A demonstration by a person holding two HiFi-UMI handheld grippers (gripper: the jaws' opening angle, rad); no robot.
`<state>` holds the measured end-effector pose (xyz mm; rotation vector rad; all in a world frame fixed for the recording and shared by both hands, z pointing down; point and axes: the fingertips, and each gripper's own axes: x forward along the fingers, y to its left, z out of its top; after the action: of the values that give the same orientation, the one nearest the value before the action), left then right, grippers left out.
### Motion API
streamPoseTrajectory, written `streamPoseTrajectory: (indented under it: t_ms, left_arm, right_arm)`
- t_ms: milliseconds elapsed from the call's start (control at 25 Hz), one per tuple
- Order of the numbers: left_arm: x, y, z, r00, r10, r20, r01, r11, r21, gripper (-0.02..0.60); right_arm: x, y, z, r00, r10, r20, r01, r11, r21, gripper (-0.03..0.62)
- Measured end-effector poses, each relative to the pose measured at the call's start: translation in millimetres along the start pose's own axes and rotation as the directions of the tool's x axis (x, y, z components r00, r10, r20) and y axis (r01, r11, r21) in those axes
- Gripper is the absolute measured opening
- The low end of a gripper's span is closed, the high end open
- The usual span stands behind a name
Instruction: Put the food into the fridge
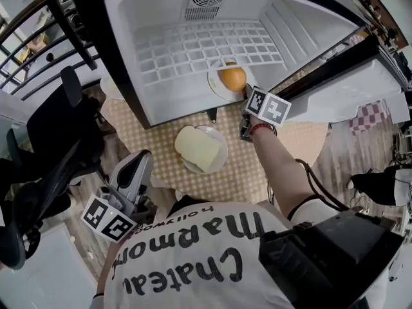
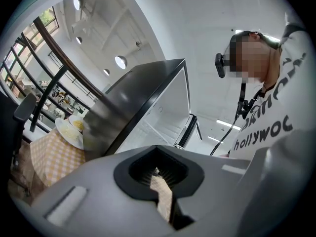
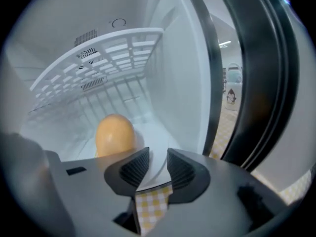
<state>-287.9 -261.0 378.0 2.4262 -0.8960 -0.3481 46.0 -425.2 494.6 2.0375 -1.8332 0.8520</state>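
Observation:
A small white fridge (image 1: 167, 63) stands open on the checked tablecloth. Just inside its front edge sits a white plate (image 1: 214, 84) with an orange-brown bun (image 1: 233, 78) on it. My right gripper (image 1: 245, 96) is at that plate's near rim. In the right gripper view the gripper (image 3: 158, 168) is open, the rim of the plate (image 3: 143, 141) lies between its pads without being pressed, and the bun (image 3: 114, 135) sits just beyond. A second plate (image 1: 220, 164) with a pale yellow slab of food (image 1: 198, 148) rests on the table. My left gripper (image 1: 143, 158) hangs low at the left, shut and empty (image 2: 157, 172).
The fridge door (image 1: 360, 82) stands open to the right of my right arm. A black office chair (image 1: 51, 140) is close on the left. Another plate (image 2: 69, 132) with yellow food lies on the cloth left of the fridge. A wire shelf (image 3: 98, 58) spans the fridge above the bun.

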Motion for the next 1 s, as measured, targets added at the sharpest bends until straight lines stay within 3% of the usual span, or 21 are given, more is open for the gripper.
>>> streamPoseTrajectory:
  t_ms: [200, 400, 640, 720, 1000]
  left_arm:
    - [-9, 1, -4, 0.999, 0.040, -0.006, -0.040, 0.999, -0.002, 0.008]
    - [-10, -3, -4, 0.998, 0.062, -0.009, -0.062, 0.998, 0.011, 0.008]
    - [2, -22, -15, 0.997, 0.069, -0.027, -0.068, 0.997, 0.029, 0.008]
    - [9, -34, -19, 0.997, 0.066, -0.030, -0.065, 0.997, 0.032, 0.008]
    - [34, -106, -50, 0.999, 0.041, -0.024, -0.040, 0.997, 0.062, 0.008]
  right_arm:
    - [2, 4, 3, 1.000, -0.028, 0.014, 0.029, 0.991, -0.133, 0.123]
    - [-5, 9, 18, 0.995, -0.052, 0.081, 0.078, 0.928, -0.365, 0.123]
    - [-34, 18, 26, 0.988, 0.094, 0.123, -0.043, 0.930, -0.364, 0.094]
    - [-55, 20, 27, 0.978, 0.156, 0.135, -0.099, 0.928, -0.358, 0.057]
    - [-155, -17, 24, 0.931, 0.291, 0.219, -0.210, 0.921, -0.327, 0.038]
